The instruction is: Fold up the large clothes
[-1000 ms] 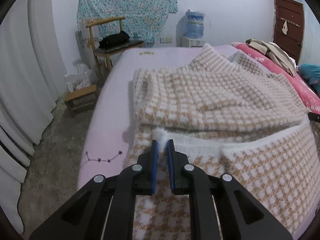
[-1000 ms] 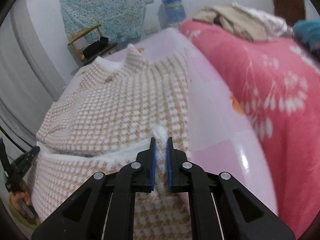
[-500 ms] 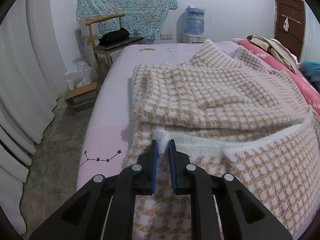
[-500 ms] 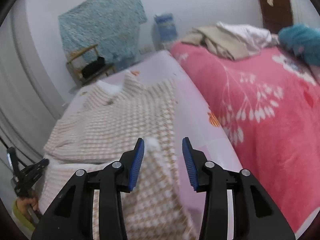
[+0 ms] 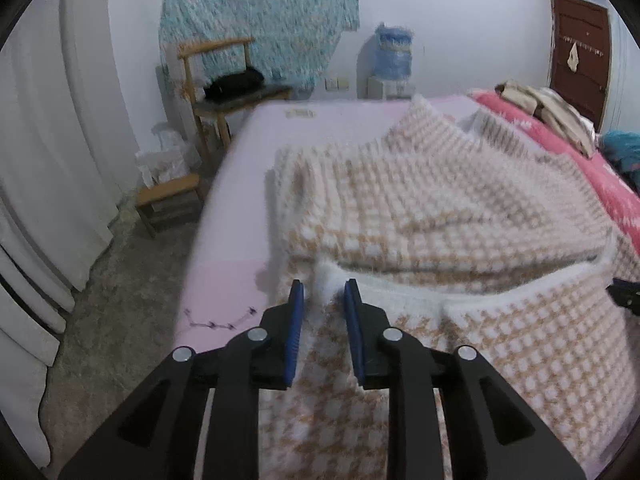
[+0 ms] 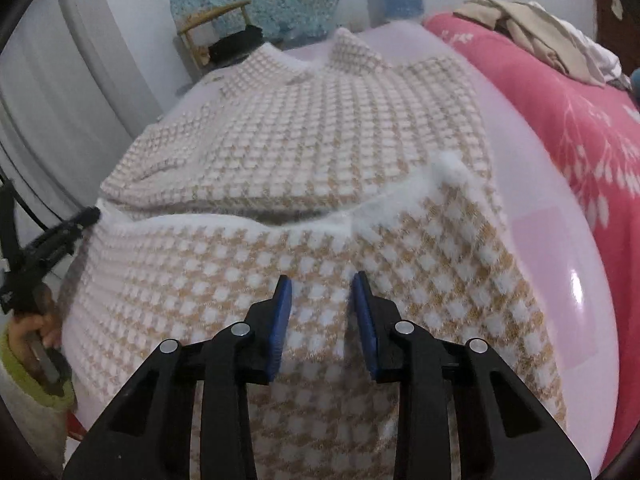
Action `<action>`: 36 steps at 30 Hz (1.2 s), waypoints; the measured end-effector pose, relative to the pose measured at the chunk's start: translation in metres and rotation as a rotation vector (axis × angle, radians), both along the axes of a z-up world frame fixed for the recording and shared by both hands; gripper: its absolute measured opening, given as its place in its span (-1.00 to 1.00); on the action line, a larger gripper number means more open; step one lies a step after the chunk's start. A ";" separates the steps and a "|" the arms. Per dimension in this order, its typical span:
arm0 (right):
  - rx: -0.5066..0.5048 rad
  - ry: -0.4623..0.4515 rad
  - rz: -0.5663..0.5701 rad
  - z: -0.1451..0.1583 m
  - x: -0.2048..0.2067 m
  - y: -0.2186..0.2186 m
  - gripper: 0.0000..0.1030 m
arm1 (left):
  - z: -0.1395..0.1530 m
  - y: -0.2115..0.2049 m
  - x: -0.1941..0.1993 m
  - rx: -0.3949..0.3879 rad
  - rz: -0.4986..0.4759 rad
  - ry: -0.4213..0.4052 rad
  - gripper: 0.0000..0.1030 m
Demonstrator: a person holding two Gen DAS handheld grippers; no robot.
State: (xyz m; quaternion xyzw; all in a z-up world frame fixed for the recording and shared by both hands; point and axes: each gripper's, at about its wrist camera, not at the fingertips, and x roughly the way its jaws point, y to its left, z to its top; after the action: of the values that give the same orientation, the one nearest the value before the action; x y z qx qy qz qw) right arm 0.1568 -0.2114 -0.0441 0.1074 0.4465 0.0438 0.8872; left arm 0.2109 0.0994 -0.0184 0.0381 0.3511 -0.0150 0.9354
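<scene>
1. Pale pink sheeting covers the bed (image 5: 236, 184), which serves as the landmark for everything else.
2. Beyond the bed's far left corner stands a wooden chair (image 5: 208, 76) with a dark bundle on its seat; behind it a turquoise floral cloth (image 5: 256, 12) hangs on the wall.
3. Past the bed's far edge sits a blue water jug (image 5: 394, 54).
4. Along the bed's right side lies a red floral blanket (image 6: 560, 112) with beige clothes (image 6: 536, 36) heaped on it.
5. On the bed, filling most of its middle, lies the tan-and-white checked sweater (image 6: 304, 136), collar toward the far edge, its near part doubled over so a fluffy white hem faces the collar.
6. The left gripper (image 5: 322, 312) sits at the fold's left corner; its jaws are opening, the white corner tuft between the blue pads without being pinched.
7. The right gripper (image 6: 322, 308) hovers over the folded layer nearer the bed's right side; its jaws are closing, with nothing gripped between them.
</scene>
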 end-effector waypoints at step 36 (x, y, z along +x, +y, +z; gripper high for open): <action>-0.037 -0.054 0.264 0.036 -0.048 0.072 -0.55 | -0.016 -0.073 -0.078 -0.164 -0.350 0.182 -0.53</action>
State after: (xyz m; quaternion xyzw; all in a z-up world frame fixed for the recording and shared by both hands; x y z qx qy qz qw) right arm 0.1093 -0.1395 -0.0080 0.0302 0.4335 0.1548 0.8873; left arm 0.1327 0.0264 -0.0348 0.0208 0.4199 -0.2091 0.8829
